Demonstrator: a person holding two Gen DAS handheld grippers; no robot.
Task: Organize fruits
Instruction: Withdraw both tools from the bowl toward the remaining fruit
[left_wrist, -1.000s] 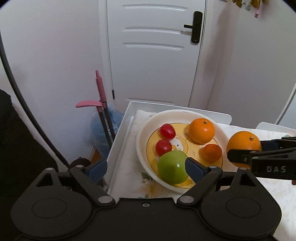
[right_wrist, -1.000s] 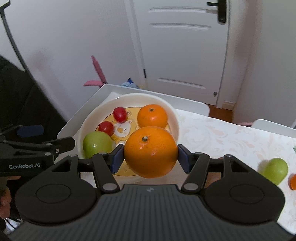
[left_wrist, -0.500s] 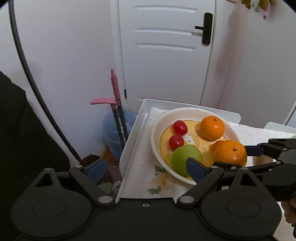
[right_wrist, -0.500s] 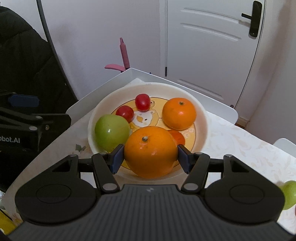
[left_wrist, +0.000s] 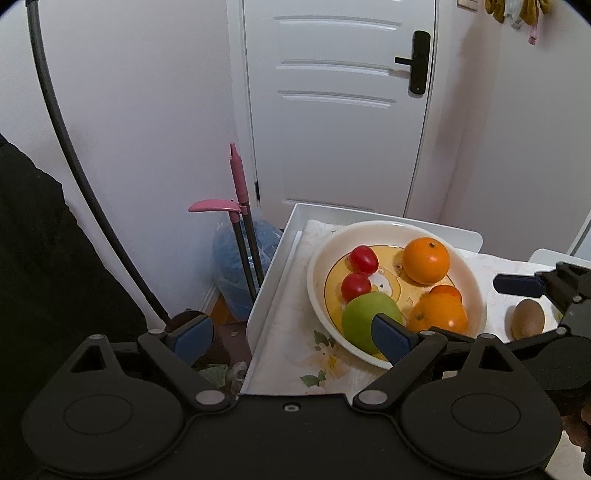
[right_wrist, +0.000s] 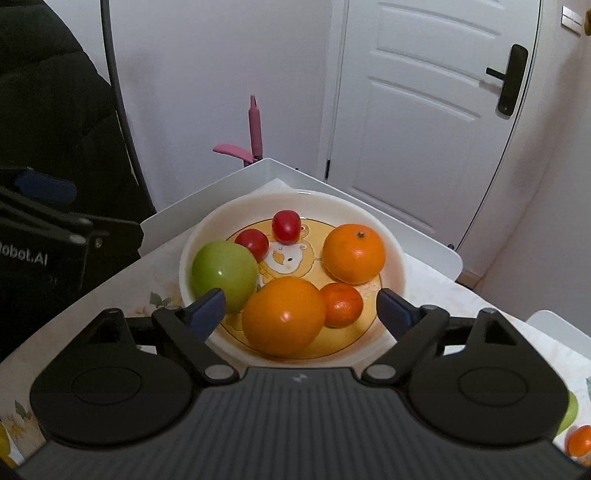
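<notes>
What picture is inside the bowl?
A white cartoon bear on yellow in the bowl; right wrist view.

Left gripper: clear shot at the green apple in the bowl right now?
Probably yes. The left gripper is open and empty, and the green apple sits at the near side of the bowl, just past its right finger. Only the bowl's rim and the neighbouring orange crowd it.

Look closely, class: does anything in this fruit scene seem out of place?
Mostly tidy: the plate holds its fruit neatly. One brown kiwi lies on the table outside the plate, beside the open right gripper, not yet gathered.
</notes>
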